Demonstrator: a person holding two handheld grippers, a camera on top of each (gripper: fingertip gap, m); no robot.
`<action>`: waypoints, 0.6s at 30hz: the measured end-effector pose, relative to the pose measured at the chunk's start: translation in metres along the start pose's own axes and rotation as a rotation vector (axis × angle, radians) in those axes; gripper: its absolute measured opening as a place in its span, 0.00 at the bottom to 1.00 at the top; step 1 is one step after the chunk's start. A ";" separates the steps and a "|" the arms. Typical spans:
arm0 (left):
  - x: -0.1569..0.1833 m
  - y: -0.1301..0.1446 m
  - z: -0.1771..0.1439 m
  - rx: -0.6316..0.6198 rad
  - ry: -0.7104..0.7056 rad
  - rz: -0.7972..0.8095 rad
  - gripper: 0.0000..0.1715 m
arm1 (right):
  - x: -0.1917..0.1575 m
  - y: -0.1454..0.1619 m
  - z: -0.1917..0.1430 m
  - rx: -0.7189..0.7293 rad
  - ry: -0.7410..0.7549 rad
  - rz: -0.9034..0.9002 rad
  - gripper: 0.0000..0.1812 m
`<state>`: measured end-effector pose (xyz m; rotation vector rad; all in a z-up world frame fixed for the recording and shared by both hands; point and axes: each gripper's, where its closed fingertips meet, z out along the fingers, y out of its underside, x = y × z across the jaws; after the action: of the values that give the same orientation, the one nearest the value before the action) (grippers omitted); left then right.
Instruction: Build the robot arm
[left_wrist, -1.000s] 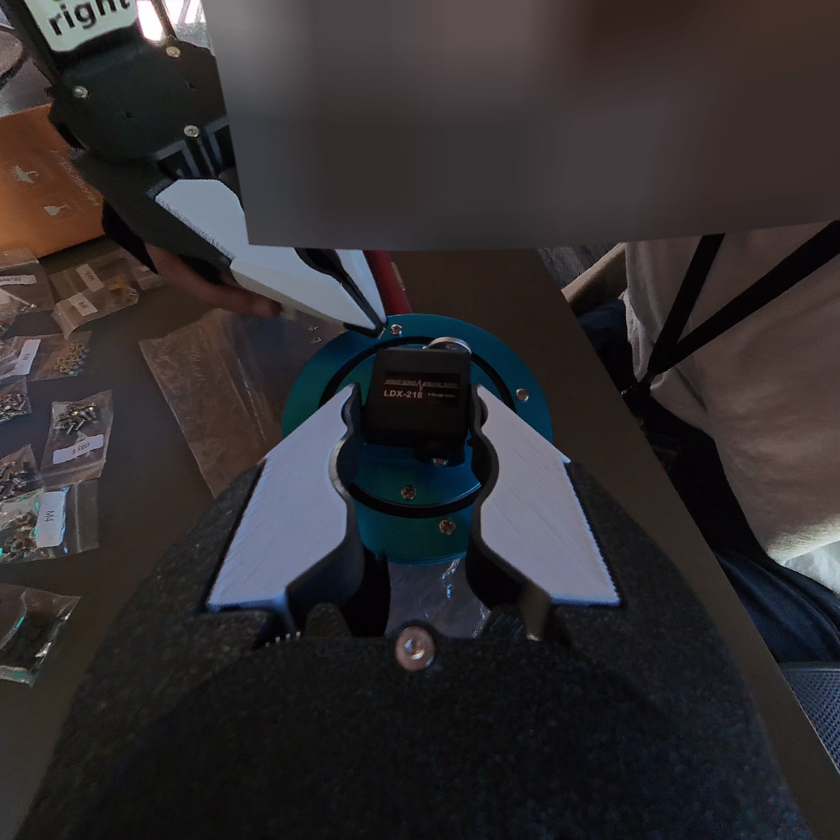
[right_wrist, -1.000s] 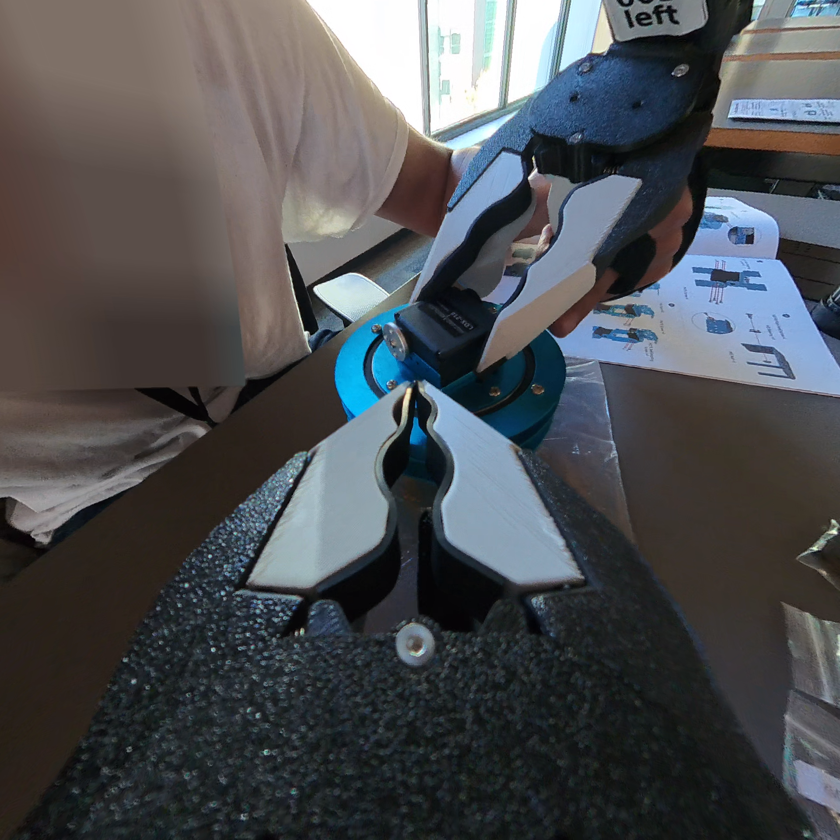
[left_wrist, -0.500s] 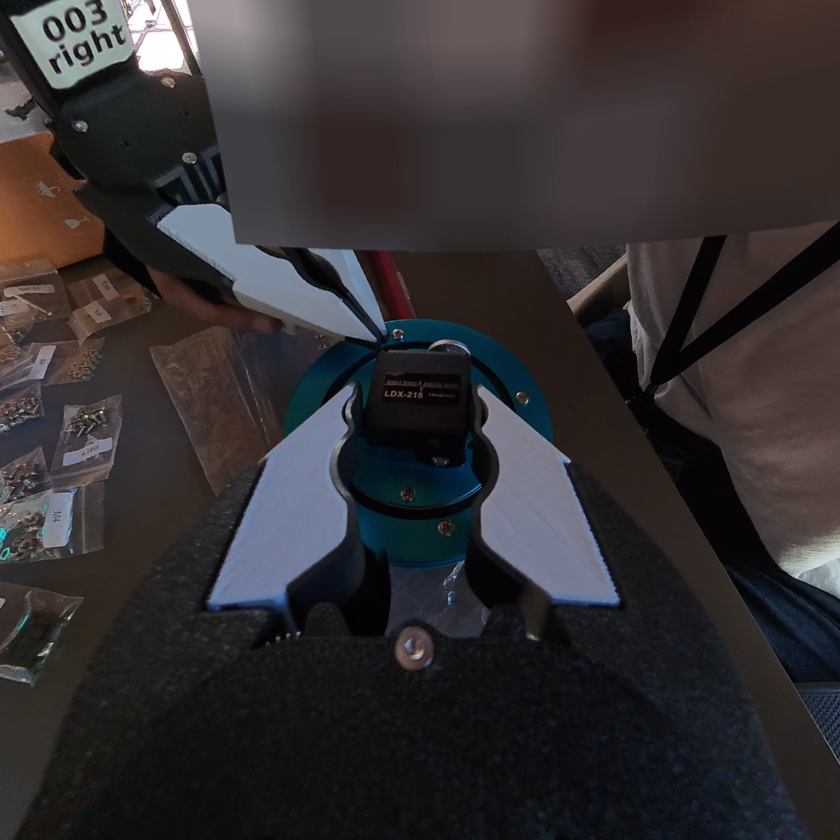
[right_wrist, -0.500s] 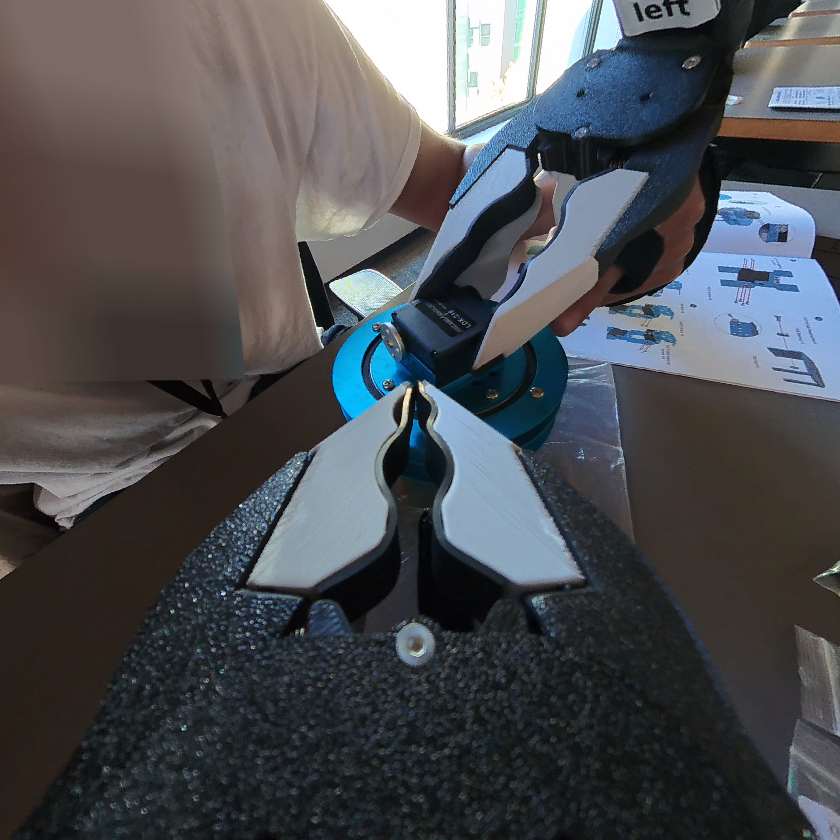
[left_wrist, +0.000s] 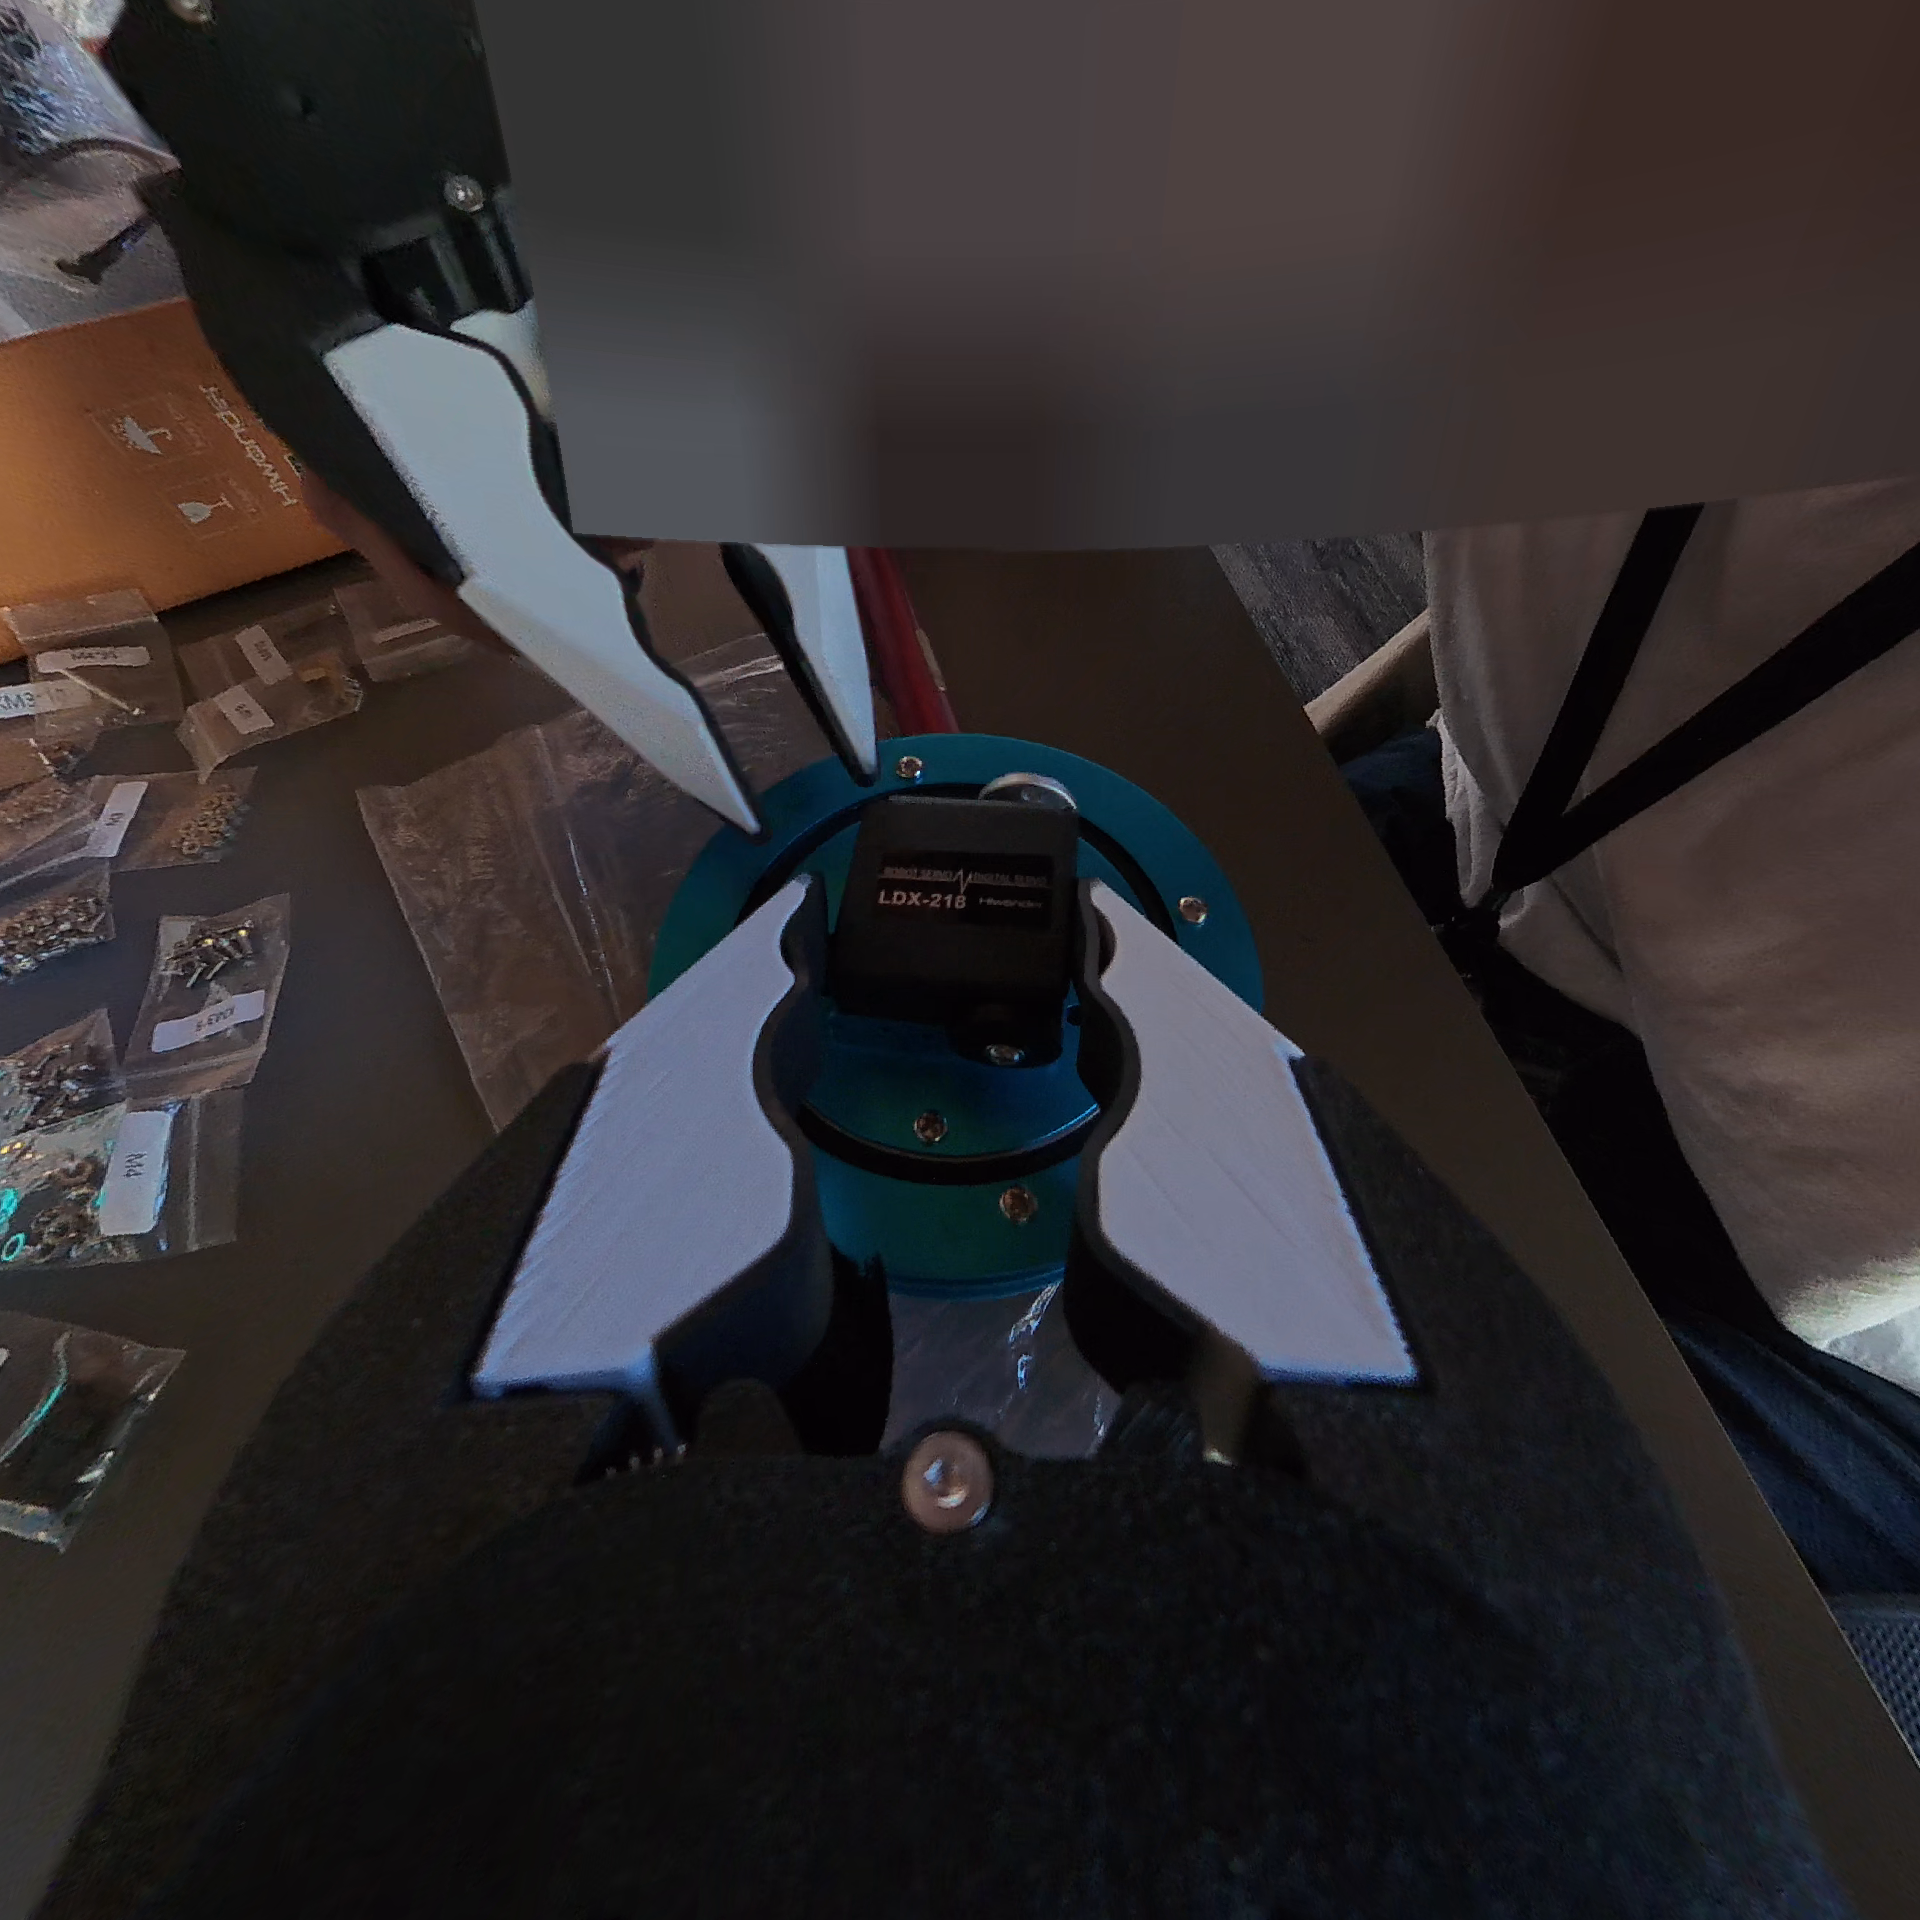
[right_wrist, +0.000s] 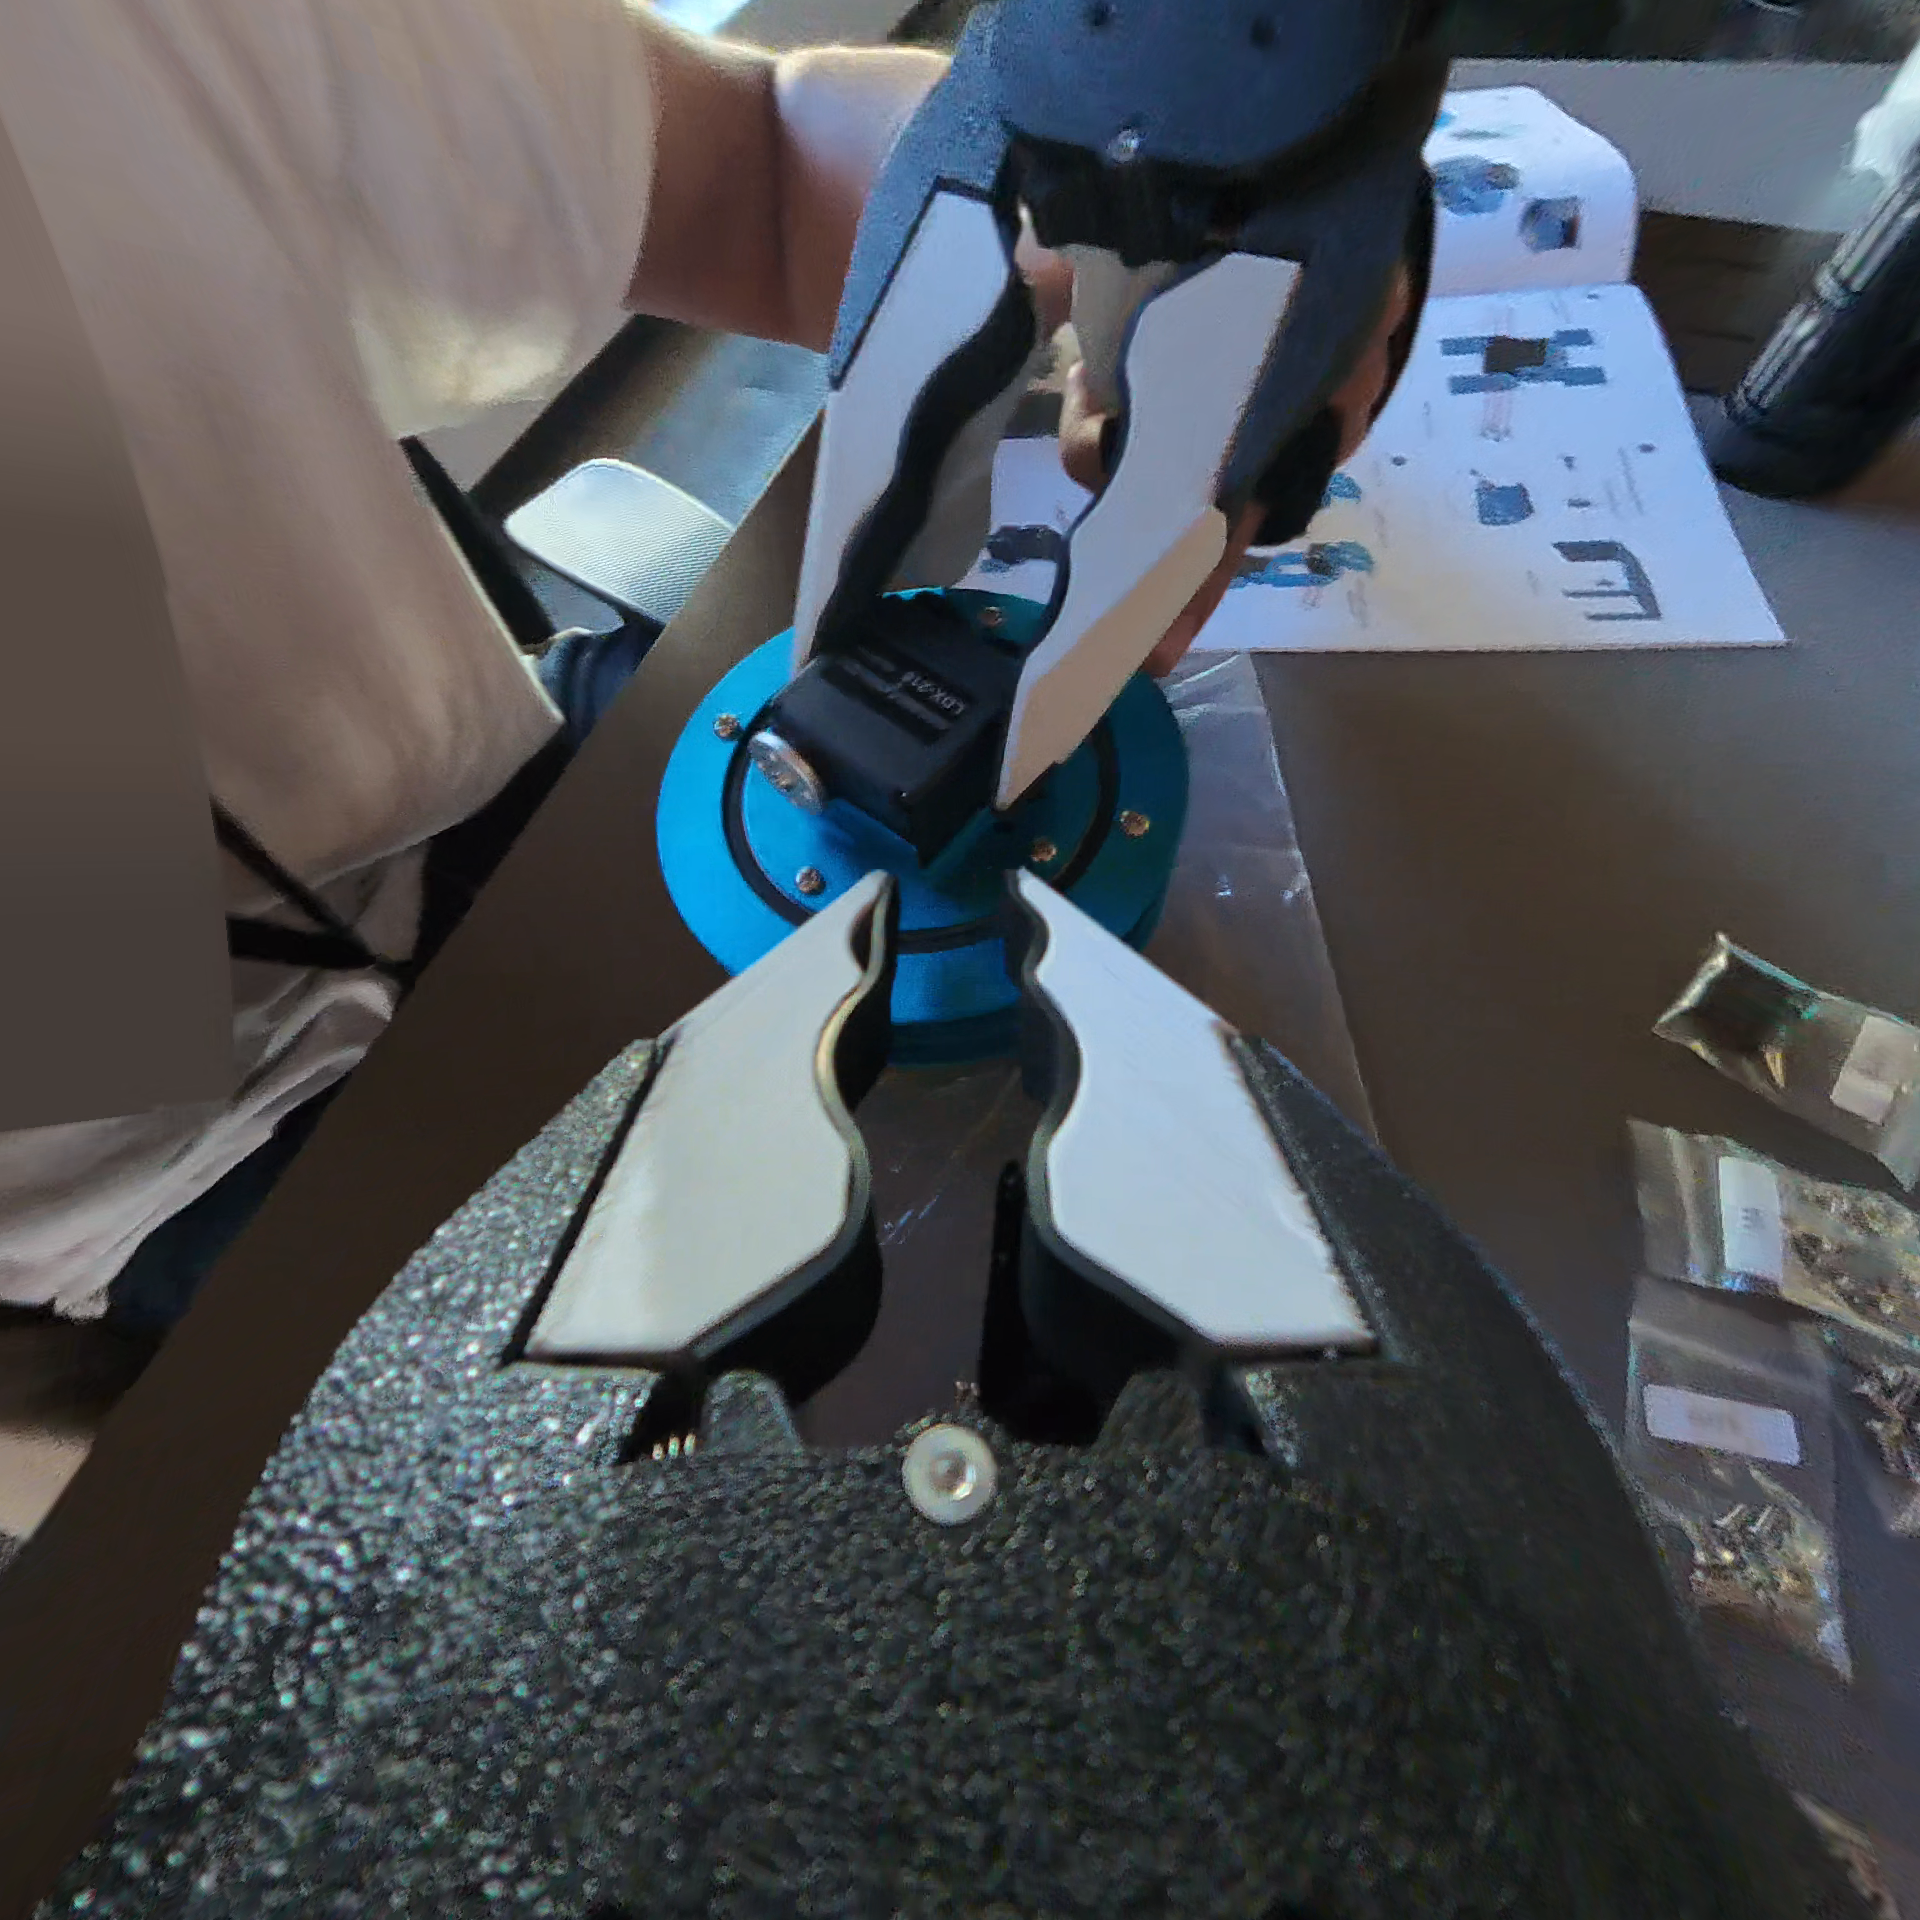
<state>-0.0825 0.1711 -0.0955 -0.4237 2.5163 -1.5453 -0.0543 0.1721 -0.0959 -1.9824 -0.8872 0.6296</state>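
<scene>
A black servo stands on a round blue base near the table's edge. My left gripper is shut on the servo, one finger on each side. In the right wrist view the left gripper comes down from above onto the servo and the blue base. My right gripper is open by a narrow gap and empty, its tips just above the near rim of the base. In the left wrist view the right gripper points down at the base's far left rim.
Several small bags of screws lie on the dark table. A clear plastic bag lies under the base. A printed instruction sheet, a cardboard box and a black cylinder are nearby. A person's white shirt is beyond the table edge. Both grippers' tips are close together, under 4 cm apart. The black cylinder is about 35 cm from both grippers' fingertips.
My right gripper has opened from shut to a narrow gap and has risen and tilted down over the base. My left gripper still holds the servo.
</scene>
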 end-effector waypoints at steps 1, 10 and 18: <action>0.000 0.000 0.000 0.004 -0.002 -0.001 0.27 | -0.001 -0.001 0.002 -0.004 0.015 0.012 0.13; 0.000 0.001 -0.002 0.011 -0.018 -0.005 0.27 | 0.009 0.005 0.012 -0.073 0.192 0.013 0.22; 0.001 0.001 -0.002 0.013 -0.020 -0.006 0.27 | 0.007 -0.005 -0.009 -0.054 0.195 -0.034 0.14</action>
<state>-0.0838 0.1730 -0.0951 -0.4430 2.4913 -1.5506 -0.0453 0.1749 -0.0882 -2.0331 -0.8237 0.3888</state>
